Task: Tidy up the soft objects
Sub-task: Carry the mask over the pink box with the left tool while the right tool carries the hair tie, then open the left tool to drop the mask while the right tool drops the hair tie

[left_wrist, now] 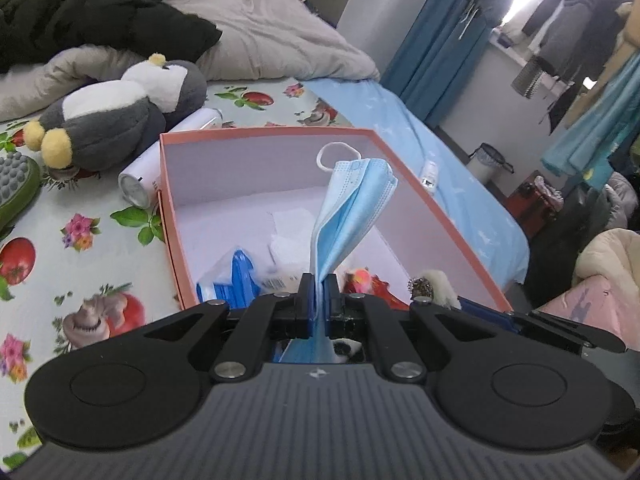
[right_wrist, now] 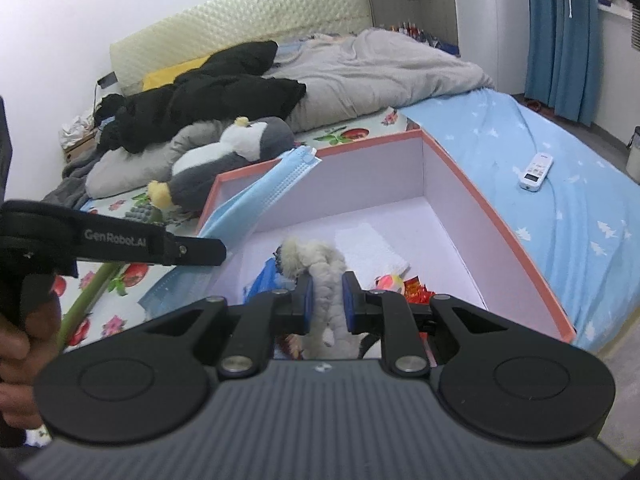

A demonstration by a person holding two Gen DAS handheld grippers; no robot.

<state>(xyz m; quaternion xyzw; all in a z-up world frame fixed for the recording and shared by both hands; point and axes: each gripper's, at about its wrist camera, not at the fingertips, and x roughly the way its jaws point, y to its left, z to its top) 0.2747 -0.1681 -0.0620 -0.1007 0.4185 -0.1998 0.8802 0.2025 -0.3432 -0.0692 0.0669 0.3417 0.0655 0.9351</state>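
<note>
Your left tool is clamped on the blue face mask; your right tool grips a white fluffy scrunchie. Both hang over the pink box on the bed.

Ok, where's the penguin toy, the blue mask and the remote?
penguin toy (left_wrist: 120, 120): left wrist view, its grey belly.
blue mask (left_wrist: 352, 204): left wrist view, its pleated middle.
remote (right_wrist: 536, 171): right wrist view, its white body.

Pleated cloth mask, fluffy white plush, matt card box w/ smooth lining.
</note>
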